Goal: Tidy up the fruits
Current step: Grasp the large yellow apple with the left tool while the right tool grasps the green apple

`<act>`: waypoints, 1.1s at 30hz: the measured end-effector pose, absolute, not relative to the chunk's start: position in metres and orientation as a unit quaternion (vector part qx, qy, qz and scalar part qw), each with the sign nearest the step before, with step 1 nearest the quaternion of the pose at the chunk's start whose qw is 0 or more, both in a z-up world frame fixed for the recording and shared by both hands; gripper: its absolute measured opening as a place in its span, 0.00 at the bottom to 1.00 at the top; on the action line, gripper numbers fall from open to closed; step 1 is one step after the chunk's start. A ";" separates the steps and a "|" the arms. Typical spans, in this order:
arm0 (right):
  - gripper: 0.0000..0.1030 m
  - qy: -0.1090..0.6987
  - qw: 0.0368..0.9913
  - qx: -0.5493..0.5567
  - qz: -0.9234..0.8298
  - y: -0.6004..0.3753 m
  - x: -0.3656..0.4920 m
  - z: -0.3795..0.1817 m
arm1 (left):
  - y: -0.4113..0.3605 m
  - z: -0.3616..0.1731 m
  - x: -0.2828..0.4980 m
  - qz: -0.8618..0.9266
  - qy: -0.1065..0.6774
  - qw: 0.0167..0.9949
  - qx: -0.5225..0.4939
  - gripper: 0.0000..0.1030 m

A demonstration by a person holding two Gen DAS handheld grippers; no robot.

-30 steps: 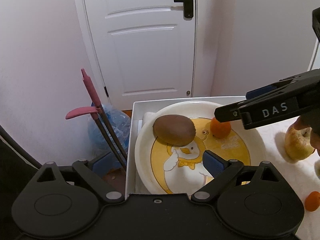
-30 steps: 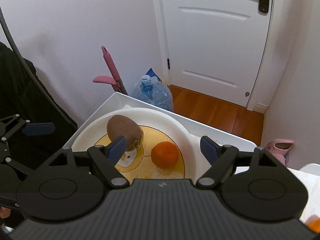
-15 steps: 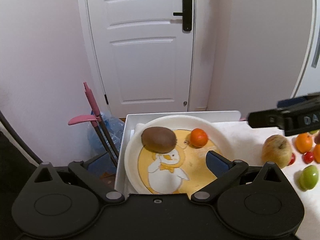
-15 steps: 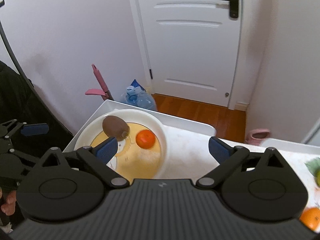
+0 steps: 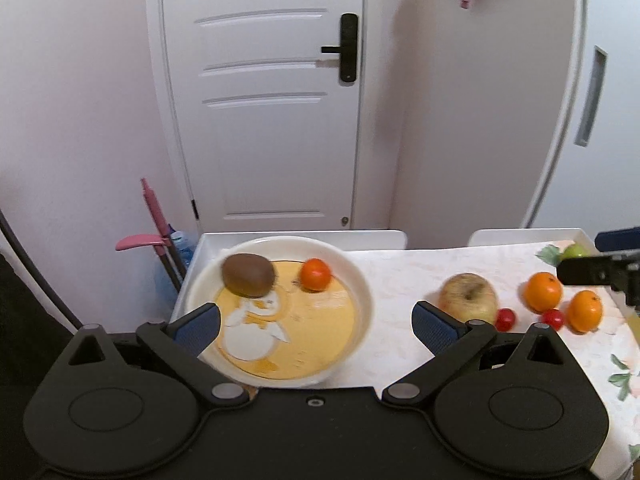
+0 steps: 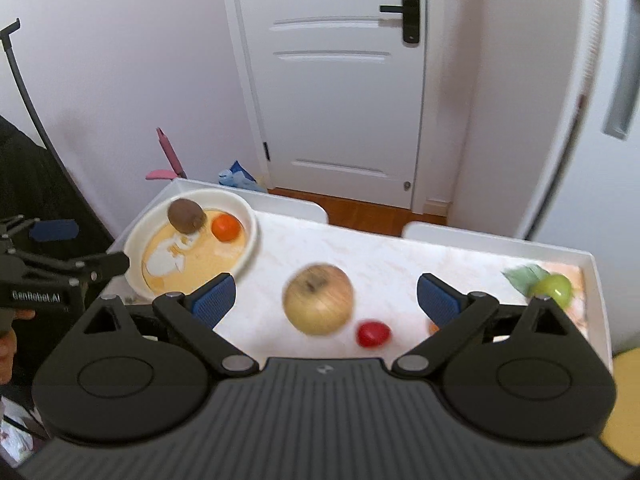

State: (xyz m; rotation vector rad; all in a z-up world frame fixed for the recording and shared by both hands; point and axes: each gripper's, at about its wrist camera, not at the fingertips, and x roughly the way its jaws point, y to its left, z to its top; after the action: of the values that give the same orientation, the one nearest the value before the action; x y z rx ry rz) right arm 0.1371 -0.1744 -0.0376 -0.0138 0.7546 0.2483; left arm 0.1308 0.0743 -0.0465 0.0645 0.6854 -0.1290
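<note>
— What's on the plate [image 5: 362, 280] at the table's left end?

— A kiwi [image 5: 248, 274] and a small orange [image 5: 316, 274]. The left gripper [image 5: 316, 322] hangs above it, its jaws just opened to their widest and empty.

— And the right gripper [image 6: 324, 294]?

— Its jaws have just opened wide too — nothing held. Beneath them, mid-table, lies the apple [image 6: 318, 298], with a cherry tomato [image 6: 372, 334] beside it; two oranges [image 5: 542, 291] and a green fruit [image 6: 554, 288] sit toward the right edge.

— Which step, then?

— Between drops, I'd judge. Next: lower over the apple, close, carry it left to the plate.
</note>
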 end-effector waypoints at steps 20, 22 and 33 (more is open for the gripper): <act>1.00 0.421 0.904 0.052 0.052 -0.221 0.105 -0.107 | -0.022 -0.084 0.177 -0.168 0.370 0.909 0.092 1.00; 1.00 0.425 0.902 0.062 0.044 -0.219 0.105 -0.113 | -0.030 -0.091 0.187 -0.183 0.376 0.902 0.105 1.00; 0.97 0.444 0.892 0.088 0.003 -0.196 0.117 -0.141 | -0.059 -0.132 0.227 -0.260 0.399 0.865 0.158 0.98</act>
State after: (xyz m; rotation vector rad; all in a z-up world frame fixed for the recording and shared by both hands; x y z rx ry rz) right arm 0.1173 -0.1957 -0.1409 0.1821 0.9206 0.0066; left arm 0.2266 -0.0590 -0.1320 0.3317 0.8370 -0.5452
